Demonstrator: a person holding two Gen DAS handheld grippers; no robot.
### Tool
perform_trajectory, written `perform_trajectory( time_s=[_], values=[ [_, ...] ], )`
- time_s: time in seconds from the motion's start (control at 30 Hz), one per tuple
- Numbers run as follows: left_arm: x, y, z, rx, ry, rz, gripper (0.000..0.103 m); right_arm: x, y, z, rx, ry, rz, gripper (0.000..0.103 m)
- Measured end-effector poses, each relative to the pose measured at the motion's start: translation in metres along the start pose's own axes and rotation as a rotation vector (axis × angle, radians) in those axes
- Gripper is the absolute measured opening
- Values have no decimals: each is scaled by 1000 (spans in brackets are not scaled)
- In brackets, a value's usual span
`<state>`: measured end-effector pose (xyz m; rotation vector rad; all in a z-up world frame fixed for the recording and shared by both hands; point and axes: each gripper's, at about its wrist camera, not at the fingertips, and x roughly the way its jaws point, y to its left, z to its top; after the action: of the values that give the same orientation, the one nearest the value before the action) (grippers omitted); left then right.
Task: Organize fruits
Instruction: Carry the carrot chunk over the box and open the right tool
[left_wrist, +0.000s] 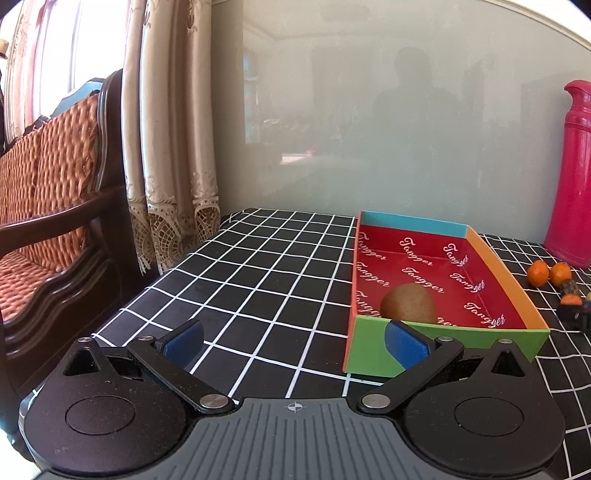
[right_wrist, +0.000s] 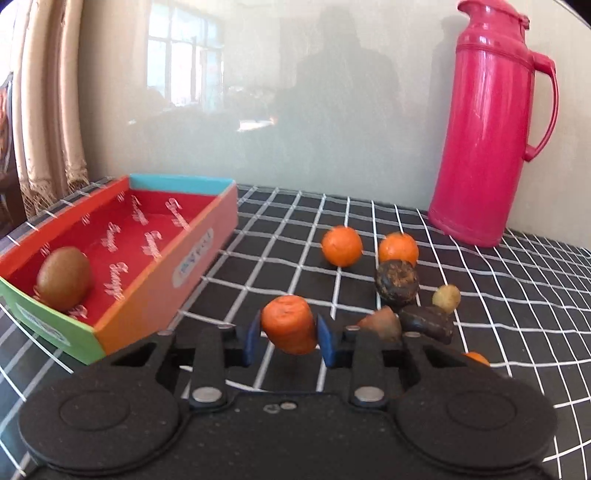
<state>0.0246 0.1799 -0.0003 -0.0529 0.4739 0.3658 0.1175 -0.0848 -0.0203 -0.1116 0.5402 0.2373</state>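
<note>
Right wrist view: the right gripper (right_wrist: 289, 338) tilts down over the table (right_wrist: 498, 295), its blue pads (right_wrist: 326, 341) pinching an orange fruit (right_wrist: 290, 323) held clear of the cloth.
Held fruit: orange, wrinkled skin, blunt and squashed-looking rather than round; it sits just right of the box (right_wrist: 155, 291).
Left gripper (left_wrist: 293, 341): tilted down, its blue pads (left_wrist: 404, 341) spread wide with nothing between them; the right pad overlaps the box's green near wall in this view.
Box: shallow card tray, red printed floor, walls green, orange, blue and red.
Kiwi (right_wrist: 64, 278): brown, fuzzy, egg-shaped, lying in the box's near end.
Loose fruit: two round oranges (right_wrist: 341, 245) side by side on the cloth; nearer, a dark shrivelled lump (right_wrist: 397, 282) touching one orange, a small yellowish ball (right_wrist: 446, 297) and darker pieces, too blurred to name.
Cloth: black with a white grid.
Flask (right_wrist: 487, 125): glossy pink plastic, handled, upright behind the fruit.
</note>
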Motion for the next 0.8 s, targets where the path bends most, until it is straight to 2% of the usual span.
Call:
perform_trajectory(
  time_s=[0.27,0.4,0.6,0.8],
  values=[
    [-1,10,-2,-6,4,23,103,-24,25,12,3,-142,98,32],
    [-3,13,-4,4,4,31,103,-29,43,16,-11,-179,160,31],
    [-4,21,-7,10,5,50,103,-22,71,16,-37,-167,210,31],
    [-3,34,-10,6,12,70,103,-13,84,16,-31,-146,217,31]
  ],
)
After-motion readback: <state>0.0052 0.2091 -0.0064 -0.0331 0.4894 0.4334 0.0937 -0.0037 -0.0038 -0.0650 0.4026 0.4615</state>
